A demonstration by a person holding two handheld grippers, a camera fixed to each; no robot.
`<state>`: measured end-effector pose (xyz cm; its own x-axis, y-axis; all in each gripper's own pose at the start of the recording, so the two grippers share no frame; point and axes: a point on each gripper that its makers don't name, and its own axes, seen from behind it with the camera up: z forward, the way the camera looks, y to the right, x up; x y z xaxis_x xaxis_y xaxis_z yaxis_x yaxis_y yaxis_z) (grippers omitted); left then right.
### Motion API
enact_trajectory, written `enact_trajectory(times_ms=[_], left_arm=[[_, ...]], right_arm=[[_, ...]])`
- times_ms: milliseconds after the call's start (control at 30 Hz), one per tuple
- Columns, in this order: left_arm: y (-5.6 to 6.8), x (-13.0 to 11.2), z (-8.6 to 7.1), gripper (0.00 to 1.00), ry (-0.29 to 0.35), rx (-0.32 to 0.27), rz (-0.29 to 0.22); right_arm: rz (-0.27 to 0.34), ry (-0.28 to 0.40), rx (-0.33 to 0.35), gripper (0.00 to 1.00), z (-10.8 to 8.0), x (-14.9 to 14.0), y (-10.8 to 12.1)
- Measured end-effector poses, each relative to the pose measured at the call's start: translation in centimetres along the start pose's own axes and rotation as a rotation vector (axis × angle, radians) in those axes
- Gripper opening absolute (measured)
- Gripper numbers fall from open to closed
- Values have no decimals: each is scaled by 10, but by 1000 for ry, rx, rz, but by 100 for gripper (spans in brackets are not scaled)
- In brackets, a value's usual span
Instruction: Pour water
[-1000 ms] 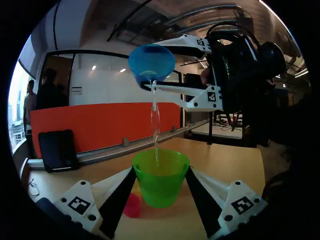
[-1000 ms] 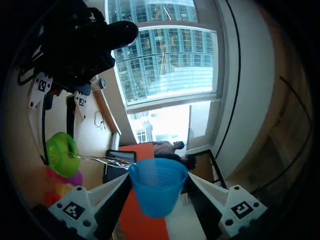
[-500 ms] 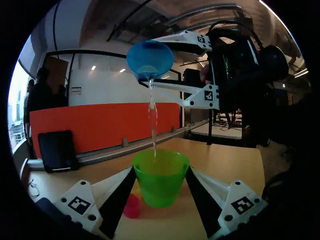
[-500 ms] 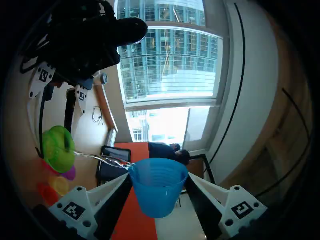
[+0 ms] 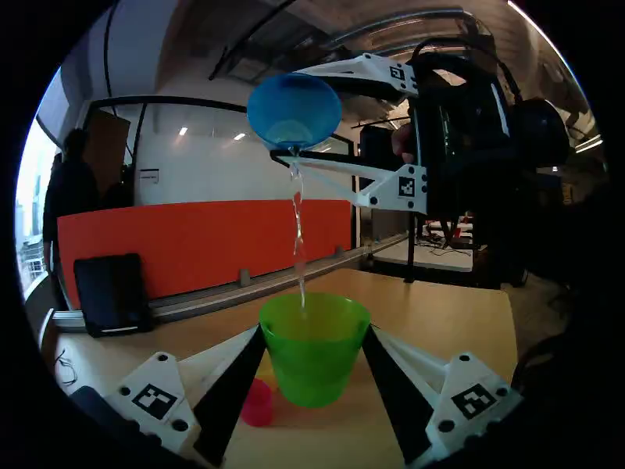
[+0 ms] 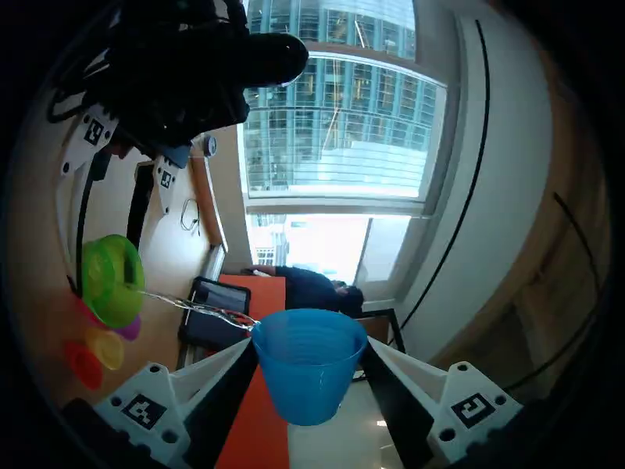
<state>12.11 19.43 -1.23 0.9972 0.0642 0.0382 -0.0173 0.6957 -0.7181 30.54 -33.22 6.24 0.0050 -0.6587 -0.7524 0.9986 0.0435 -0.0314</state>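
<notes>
- Our left gripper (image 5: pixel 312 332) has its two fingers closed partway, one pressed on each side of a translucent green plastic cup (image 5: pixel 314 366). The cup is upright, at or just above the table.
- Our right gripper (image 6: pixel 309 348) clamps a translucent blue plastic cup (image 6: pixel 307 371) the same way. In the left gripper view that cup hangs high above the green one, tipped far over with its mouth facing down and towards us.
- A thin, wavering stream of water (image 5: pixel 298 227) runs from the blue cup's lower lip into the green cup's mouth, and we see no splash outside it.
- We judge the pour to be well along. Only a little water pools at the blue lip, though we cannot tell the level inside the green cup.
- What is left, we think, is to drain the last of it and tip the blue cup upright.
- Further out are the light wooden table (image 5: pixel 437 313), a small pink cup (image 5: pixel 258 402) beside the green one, and a black tablet (image 5: pixel 113 293) leaning near the orange wall panel (image 5: pixel 195 242).
</notes>
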Motion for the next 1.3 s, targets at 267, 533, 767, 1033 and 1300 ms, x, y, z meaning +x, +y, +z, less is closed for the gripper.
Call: enact_trajectory(times_ms=[267, 533, 767, 1033, 1300], left_arm=[[1, 1, 2, 86, -1, -2, 0], [1, 2, 3, 86, 1, -4, 0], [0, 5, 4, 85, 4, -4, 0], [0, 7, 4, 86, 8, -3, 0], [-2, 8, 2, 86, 12, 2, 1]], right_arm=[[-53, 6, -7, 91, 1, 3, 3], [-104, 15, -12, 91, 2, 8, 6], [-125, 23, -17, 91, 2, 12, 8], [-66, 22, -24, 91, 0, 11, 7], [169, 14, -26, 91, -7, 6, 3]])
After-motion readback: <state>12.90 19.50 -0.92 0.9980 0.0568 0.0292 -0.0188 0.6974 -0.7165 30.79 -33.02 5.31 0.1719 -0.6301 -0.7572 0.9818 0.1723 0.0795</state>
